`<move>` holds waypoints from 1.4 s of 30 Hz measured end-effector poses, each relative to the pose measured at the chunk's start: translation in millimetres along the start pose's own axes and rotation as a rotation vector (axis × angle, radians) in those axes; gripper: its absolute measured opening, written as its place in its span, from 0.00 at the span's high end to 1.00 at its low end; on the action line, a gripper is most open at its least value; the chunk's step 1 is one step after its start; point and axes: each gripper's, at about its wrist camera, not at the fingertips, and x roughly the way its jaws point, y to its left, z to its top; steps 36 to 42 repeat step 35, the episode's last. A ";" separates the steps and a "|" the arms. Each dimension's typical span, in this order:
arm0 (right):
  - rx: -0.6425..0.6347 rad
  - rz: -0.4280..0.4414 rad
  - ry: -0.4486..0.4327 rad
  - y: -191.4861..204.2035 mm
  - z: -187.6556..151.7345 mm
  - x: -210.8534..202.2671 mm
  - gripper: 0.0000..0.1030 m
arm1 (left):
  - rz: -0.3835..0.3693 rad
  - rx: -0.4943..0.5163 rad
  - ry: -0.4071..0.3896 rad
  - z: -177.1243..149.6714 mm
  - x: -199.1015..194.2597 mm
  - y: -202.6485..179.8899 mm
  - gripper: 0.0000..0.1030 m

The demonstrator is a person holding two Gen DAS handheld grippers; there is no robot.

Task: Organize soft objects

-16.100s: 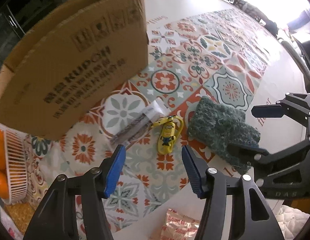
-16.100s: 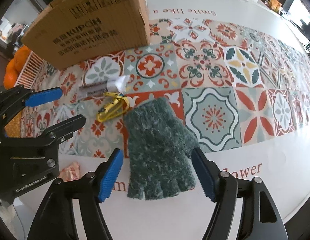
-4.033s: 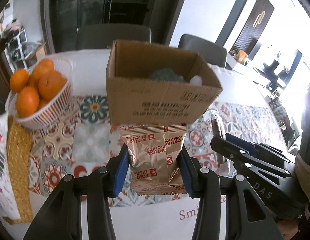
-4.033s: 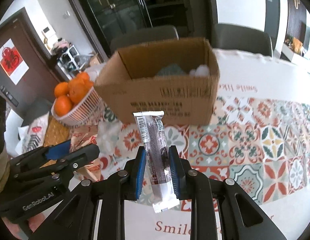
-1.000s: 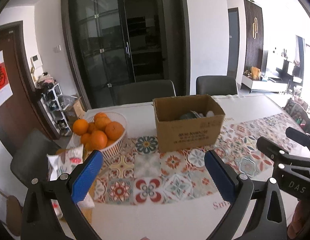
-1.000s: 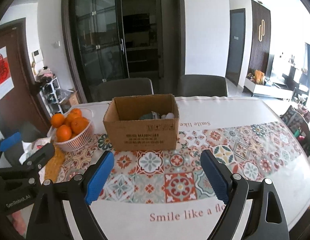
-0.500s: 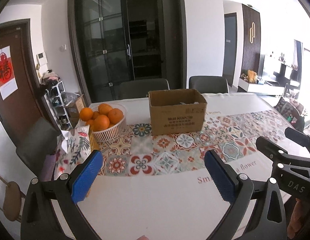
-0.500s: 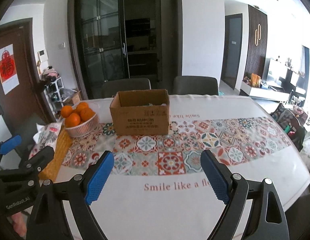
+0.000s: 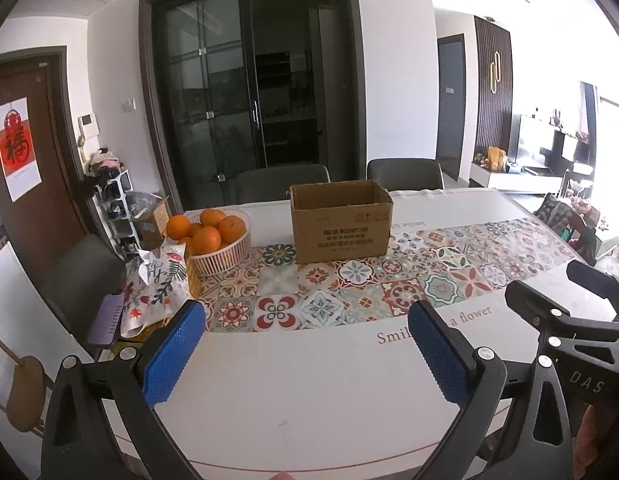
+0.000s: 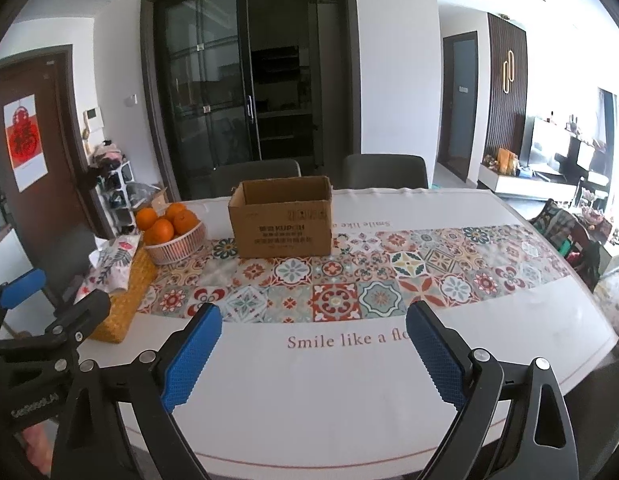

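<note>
An open cardboard box [image 9: 340,221] stands on the patterned runner at the far side of the table; it also shows in the right wrist view [image 10: 282,216]. Its contents are hidden from here. My left gripper [image 9: 307,336] is open and empty, held back over the near white edge of the table. My right gripper [image 10: 313,338] is open and empty too, beside it on the right. Each gripper shows at the edge of the other's view.
A white basket of oranges [image 9: 213,240] stands left of the box. A floral tissue pack [image 9: 157,292] lies on a woven yellow mat [image 10: 125,304] at the table's left edge. Two grey chairs [image 10: 383,172] stand behind the table.
Both grippers have pulled further back from the box, which now looks smaller and farther away. Both stay open and empty.
</note>
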 end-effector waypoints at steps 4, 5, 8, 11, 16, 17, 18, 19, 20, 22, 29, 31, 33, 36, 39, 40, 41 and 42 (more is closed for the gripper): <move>0.002 0.002 -0.005 -3.8 -4.4 -12.4 0.08 | -0.007 0.001 -0.004 0.3 -10.0 -3.5 0.00; 0.008 0.004 -0.007 -4.9 -5.0 -15.0 0.08 | -0.007 0.002 -0.004 0.4 -11.5 -4.0 0.00; 0.013 0.003 -0.012 -6.1 -6.0 -19.1 0.08 | -0.005 0.003 -0.010 0.9 -14.6 -4.3 0.00; 0.010 -0.006 -0.022 -6.4 -4.2 -23.1 0.08 | 0.002 0.001 -0.017 2.3 -18.2 -2.7 0.00; -0.001 -0.014 -0.034 -4.3 -1.8 -27.8 0.08 | 0.009 0.003 -0.031 5.1 -21.4 -1.8 0.00; 0.000 -0.015 -0.036 -4.6 -1.9 -28.8 0.08 | 0.008 0.003 -0.032 5.4 -21.9 -1.8 0.00; 0.000 -0.013 -0.036 -4.2 -0.3 -28.0 0.08 | 0.008 0.003 -0.032 5.6 -22.5 -2.0 0.00; 0.001 -0.011 -0.036 -4.4 0.0 -28.0 0.08 | 0.007 0.003 -0.033 5.6 -22.7 -1.9 0.00; 0.003 -0.010 -0.035 -4.5 0.3 -28.2 0.08 | 0.007 0.004 -0.033 5.3 -22.0 -3.1 0.00; 0.003 -0.011 -0.035 -4.8 0.4 -28.2 0.08 | 0.005 0.005 -0.035 5.6 -22.5 -4.0 0.00; 0.003 -0.011 -0.033 -6.0 0.9 -27.3 0.08 | -0.002 0.005 -0.033 5.2 -21.1 -4.9 0.00; 0.006 -0.013 -0.032 -6.6 -0.9 -25.9 0.08 | -0.005 0.003 -0.032 4.6 -21.1 -5.1 0.00; 0.006 -0.014 -0.030 -7.8 -2.4 -25.0 0.08 | -0.006 0.002 -0.030 4.7 -20.8 -5.7 0.00; 0.007 -0.013 -0.029 -8.5 -3.0 -24.6 0.08 | -0.006 0.004 -0.030 4.8 -20.5 -5.3 0.00; 0.007 -0.013 -0.029 -8.5 -3.0 -24.6 0.08 | -0.006 0.004 -0.030 4.8 -20.5 -5.3 0.00; 0.007 -0.013 -0.029 -8.5 -3.0 -24.6 0.08 | -0.006 0.004 -0.030 4.8 -20.5 -5.3 0.00; 0.007 -0.013 -0.029 -8.5 -3.0 -24.6 0.08 | -0.006 0.004 -0.030 4.8 -20.5 -5.3 0.00; 0.007 -0.013 -0.029 -8.5 -3.0 -24.6 0.08 | -0.006 0.004 -0.030 4.8 -20.5 -5.3 0.00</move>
